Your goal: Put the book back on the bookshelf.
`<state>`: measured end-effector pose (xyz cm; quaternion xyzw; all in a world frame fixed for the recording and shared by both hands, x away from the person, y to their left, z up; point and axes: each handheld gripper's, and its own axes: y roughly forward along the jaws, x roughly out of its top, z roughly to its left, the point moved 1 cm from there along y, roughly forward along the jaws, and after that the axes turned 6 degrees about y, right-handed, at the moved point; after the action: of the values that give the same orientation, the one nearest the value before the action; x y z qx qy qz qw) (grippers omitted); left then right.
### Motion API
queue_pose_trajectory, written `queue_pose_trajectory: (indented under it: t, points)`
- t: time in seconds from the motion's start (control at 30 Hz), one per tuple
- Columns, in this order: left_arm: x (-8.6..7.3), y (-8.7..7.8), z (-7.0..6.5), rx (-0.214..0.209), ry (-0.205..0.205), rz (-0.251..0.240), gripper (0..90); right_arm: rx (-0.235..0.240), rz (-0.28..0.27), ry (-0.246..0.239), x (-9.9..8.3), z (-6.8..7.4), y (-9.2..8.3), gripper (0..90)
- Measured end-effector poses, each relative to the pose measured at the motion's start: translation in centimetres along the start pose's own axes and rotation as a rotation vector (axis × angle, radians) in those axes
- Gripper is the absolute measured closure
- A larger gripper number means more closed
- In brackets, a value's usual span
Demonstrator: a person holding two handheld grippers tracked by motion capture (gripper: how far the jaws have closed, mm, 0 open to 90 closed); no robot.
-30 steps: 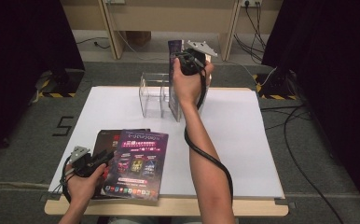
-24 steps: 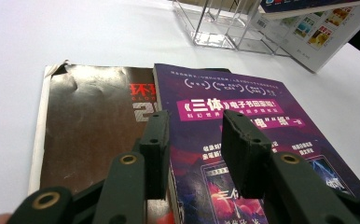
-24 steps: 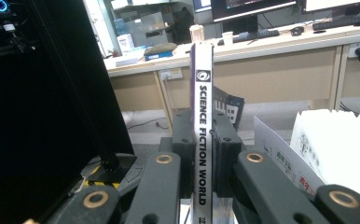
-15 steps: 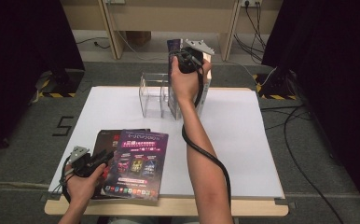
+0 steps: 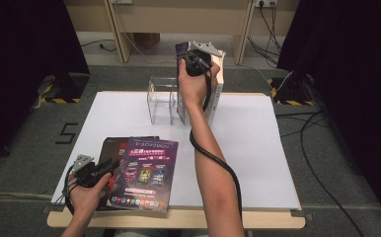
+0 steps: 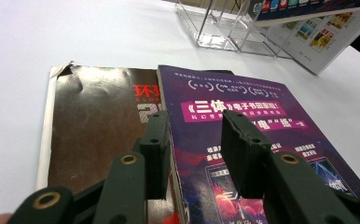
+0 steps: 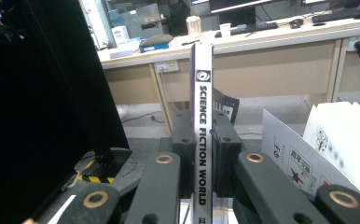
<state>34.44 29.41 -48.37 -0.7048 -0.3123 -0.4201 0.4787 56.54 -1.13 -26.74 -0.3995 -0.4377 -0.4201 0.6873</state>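
A thin magazine with a white spine reading SCIENCE FICTION WORLD (image 7: 201, 116) is clamped upright between the pads of the right gripper (image 5: 197, 61). It is held at upper centre of the high view, above the clear acrylic rack (image 5: 163, 98). Little has shifted since a second ago, so insertion is judged pending. The left gripper (image 6: 194, 144), jaws apart and empty, rests over the purple-covered magazine (image 6: 243, 135) at lower left.

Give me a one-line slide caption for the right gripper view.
Right gripper shut on the spine of a magazine reading Science Fiction World, held upright before office desks.
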Motion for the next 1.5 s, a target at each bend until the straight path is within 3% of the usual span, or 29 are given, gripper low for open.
queue_pose_trajectory:
  t: [0.37, 0.6, 0.97, 1.5]
  points:
    - [-0.1, 0.1, 0.1, -0.001, 0.001, 0.005, 62.1, -0.026, 0.033, -0.013, -1.5, -0.5, 1.2, 83.2]
    - [-0.1, 0.2, 0.0, -0.004, 0.001, 0.004, 62.1, -0.034, 0.024, -0.034, -2.1, -0.7, 0.6, 83.1]
    - [0.0, -0.1, 0.3, 0.004, -0.015, -0.001, 62.0, -0.007, 0.029, -0.084, -3.8, -1.0, -3.8, 82.3]
    - [0.0, -0.2, 0.2, 0.000, -0.011, 0.002, 62.0, 0.043, 0.071, -0.048, -7.8, -3.2, -10.3, 81.4]
